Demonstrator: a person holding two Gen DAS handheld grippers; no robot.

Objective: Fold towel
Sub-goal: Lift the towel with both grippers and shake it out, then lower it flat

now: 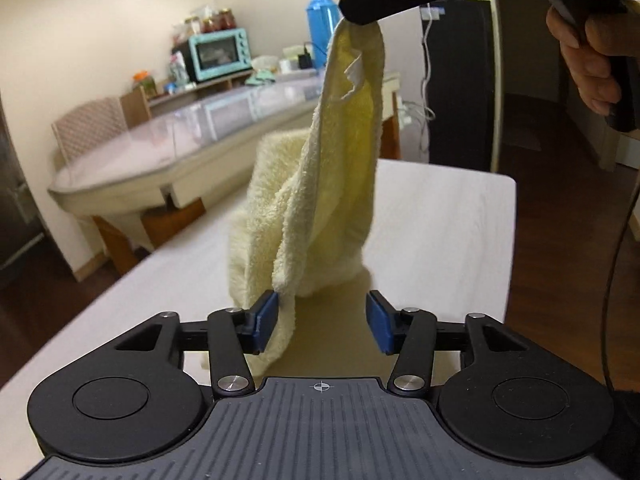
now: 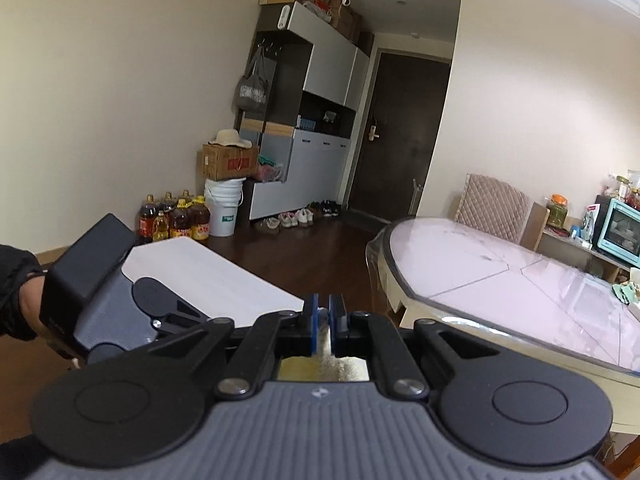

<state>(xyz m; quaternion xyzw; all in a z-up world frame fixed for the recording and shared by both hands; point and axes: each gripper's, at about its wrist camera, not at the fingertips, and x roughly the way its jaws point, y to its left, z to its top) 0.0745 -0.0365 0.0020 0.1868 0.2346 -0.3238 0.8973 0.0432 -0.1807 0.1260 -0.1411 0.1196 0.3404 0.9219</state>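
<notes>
Yellow towel [image 1: 320,184], two tongs: right tongs [image 2: 323,320], left tongs [image 1: 322,322]

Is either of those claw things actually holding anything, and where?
The right gripper pinches the yellow towel by its top corner, letting it hang. The left gripper is open; the towel only brushes one finger.

- The left gripper [image 1: 322,322] has blue rectangular finger pads [image 1: 267,322] on black linkage arms pinned with silver screws.
- Its base is ribbed grey, flanked by two round black discs, with a small white crosshair mark at the front edge.
- The right gripper [image 2: 324,318] is built the same (blue pads, black links).
- Its black shell carries raised letters "DAS".
- A bare-skinned hand [image 1: 588,60] wraps a black handle; a thin black cable runs nearby.
- A black sleeve [image 2: 18,292] covers the other wrist.
</notes>
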